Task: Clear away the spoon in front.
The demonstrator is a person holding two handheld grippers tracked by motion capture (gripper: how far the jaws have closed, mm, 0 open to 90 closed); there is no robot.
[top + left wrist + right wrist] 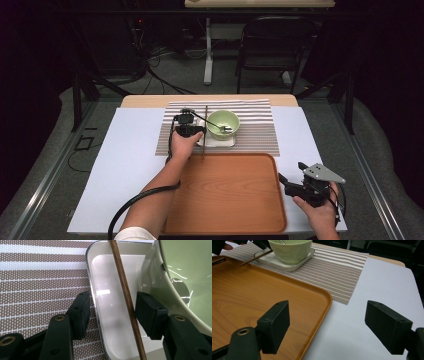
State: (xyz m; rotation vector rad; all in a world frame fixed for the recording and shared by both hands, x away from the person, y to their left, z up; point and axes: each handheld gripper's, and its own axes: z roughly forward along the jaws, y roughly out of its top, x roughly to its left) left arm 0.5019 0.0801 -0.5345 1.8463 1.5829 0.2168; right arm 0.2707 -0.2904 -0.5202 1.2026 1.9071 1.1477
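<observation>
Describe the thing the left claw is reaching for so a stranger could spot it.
On the striped mat beyond the wooden tray sits a white dish holding a green bowl. The chopstick lies across that dish's left side: a thin, straight brown wooden rod, unlike the metal spoon in the bowl.

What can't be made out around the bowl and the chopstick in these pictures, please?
- Left gripper view: chopstick ends, cut off by top and bottom edges.
- High view: utensil in the green bowl, too small to identify.
- Right gripper view: bowl's inside, cut off by the top edge.
- Left gripper view: plate, right side hidden by the bowl.
</observation>
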